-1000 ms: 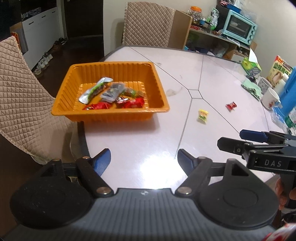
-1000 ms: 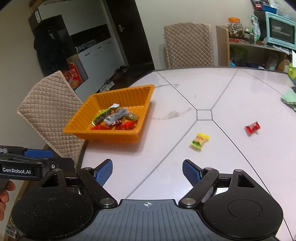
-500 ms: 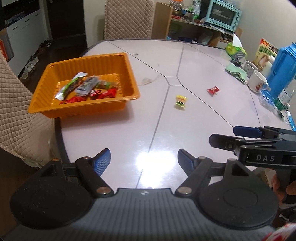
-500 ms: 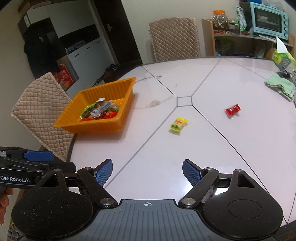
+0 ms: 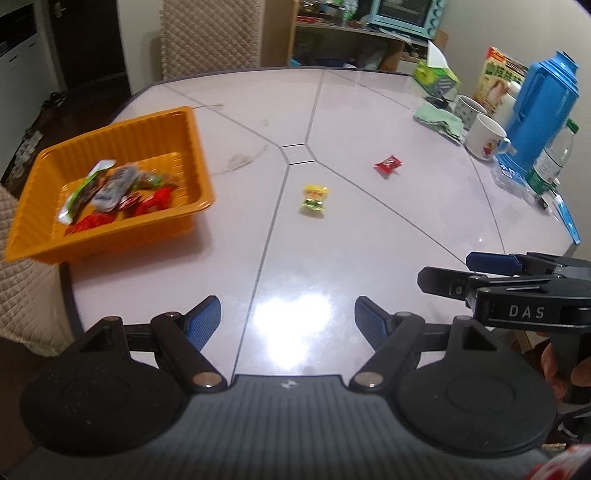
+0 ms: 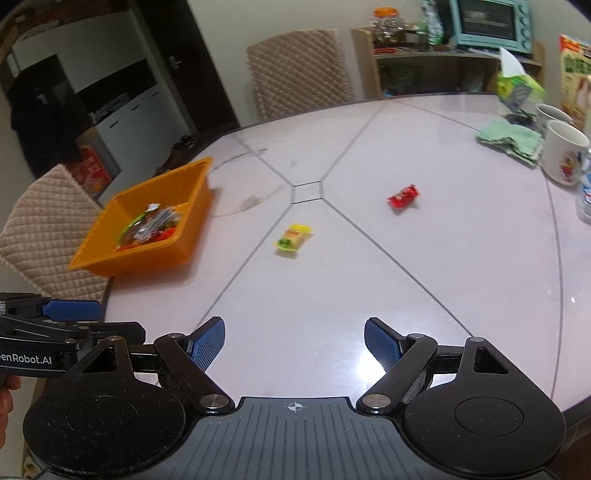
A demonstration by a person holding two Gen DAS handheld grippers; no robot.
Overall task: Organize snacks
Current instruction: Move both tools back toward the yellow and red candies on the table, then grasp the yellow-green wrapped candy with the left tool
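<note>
An orange tray (image 5: 195, 147) (image 6: 192, 192) with several wrapped snacks in it sits at the table's left edge. A yellow snack packet (image 5: 314, 196) (image 6: 293, 236) lies loose near the table's middle. Further right lies a red snack packet (image 5: 387, 164) (image 6: 403, 196). My left gripper (image 5: 288, 321) hovers open over the near part of the table, nothing between its blue pads. Beside it, my right gripper (image 6: 294, 344) also stands open and empty; it shows from the side in the left wrist view (image 5: 448, 273). Both packets lie well ahead of the fingertips.
At the right edge stand two white mugs (image 5: 485, 136), a green cloth (image 5: 439, 120), a blue thermos (image 5: 543, 92), a bottle (image 5: 550, 162) and a tissue box (image 5: 436, 79). Quilted chairs stand at the left (image 6: 48, 218) and far side (image 6: 299, 74). A shelf with a toaster oven (image 6: 487, 22) is behind.
Both grippers have swung rightward along the near table edge. The tray has slid toward the left of both views, and the two loose packets now lie nearer the centre. Jaws unchanged.
</note>
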